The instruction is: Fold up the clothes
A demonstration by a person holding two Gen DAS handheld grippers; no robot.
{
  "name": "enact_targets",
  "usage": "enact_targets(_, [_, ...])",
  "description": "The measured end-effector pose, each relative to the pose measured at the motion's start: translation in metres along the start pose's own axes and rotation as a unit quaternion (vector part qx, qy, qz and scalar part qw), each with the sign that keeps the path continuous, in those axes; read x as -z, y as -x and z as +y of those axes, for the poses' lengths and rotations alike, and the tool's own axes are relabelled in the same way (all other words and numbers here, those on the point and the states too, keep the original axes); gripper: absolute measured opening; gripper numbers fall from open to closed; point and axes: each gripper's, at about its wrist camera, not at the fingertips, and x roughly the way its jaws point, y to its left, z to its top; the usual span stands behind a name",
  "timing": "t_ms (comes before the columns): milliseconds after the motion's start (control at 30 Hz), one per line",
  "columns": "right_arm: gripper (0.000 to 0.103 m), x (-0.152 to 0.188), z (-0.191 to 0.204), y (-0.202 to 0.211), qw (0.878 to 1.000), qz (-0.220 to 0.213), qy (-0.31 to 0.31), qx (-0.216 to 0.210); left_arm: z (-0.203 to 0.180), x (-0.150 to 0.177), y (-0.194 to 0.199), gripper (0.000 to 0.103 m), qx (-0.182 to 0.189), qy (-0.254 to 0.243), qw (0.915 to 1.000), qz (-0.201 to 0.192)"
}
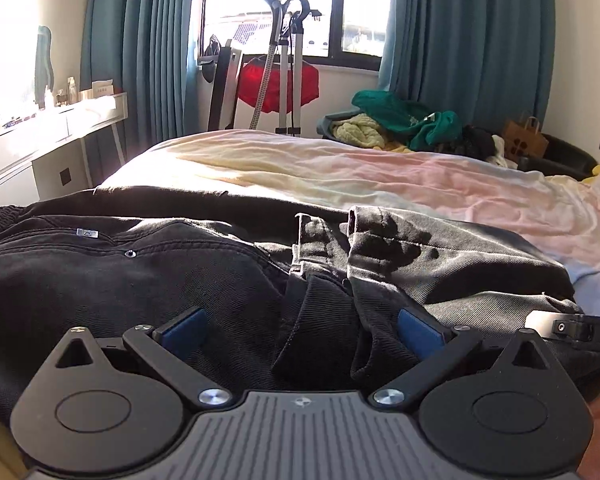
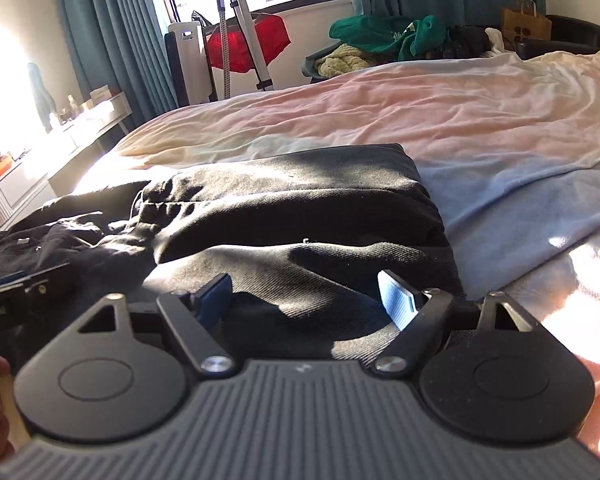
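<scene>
Left wrist view: black jeans spread across the near edge of the bed, waistband and fly right ahead, rivet and label showing on the left panel. Left hand-held gripper spread wide, blue pads either side of a bunched ridge of denim at the fly, nothing clamped. Tip of the other tool poking in at the right edge.

Right wrist view: right hand-held gripper also released, pads straddling a raised fold of the jeans, cloth lying between the fingers but not pinched. Far layer already doubled over, square edge toward the pink-and-blue sheet.

Risks from here, as a judgement only. Thick, layered denim under both tools: closing now could catch two or three layers instead of one, dragging the whole stack rather than turning a single flap. Closing too shallow could mean a slip mid-lift, given the weight of the cloth. Uneven lifting between left and right could skew the fold and undo the tidy far edge. Fly area lumpy and hard with hardware, so a poor seat for the left pads there. Harsh sun and deep shadow hiding where seams run, making a misjudged grab likely.
</scene>
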Motion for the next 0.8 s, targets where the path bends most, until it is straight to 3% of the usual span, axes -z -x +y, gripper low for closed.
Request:
enact_targets(167, [0.083,0.002,0.002,-0.002,1.0,0.002,0.004,0.002,0.005,0.003,0.002,0.102,0.004,0.01,0.9999,0.0])
enact_targets(433, [0.082,-0.001,-0.001,0.001,1.0,0.016,0.01,-0.008,0.033,0.006,0.054,0.102,0.001,0.059,0.9982,-0.01])
enact_targets(600, [0.082,-0.001,-0.004,0.003,1.0,0.021,0.004,-0.018,0.069,-0.004,0.104,0.103,-0.013,0.116,0.9929,-0.02])
enact_targets(800, [0.081,-0.002,-0.009,0.006,0.999,0.026,-0.008,-0.029,0.12,-0.011,0.131,0.103,-0.006,0.162,0.9868,-0.008])
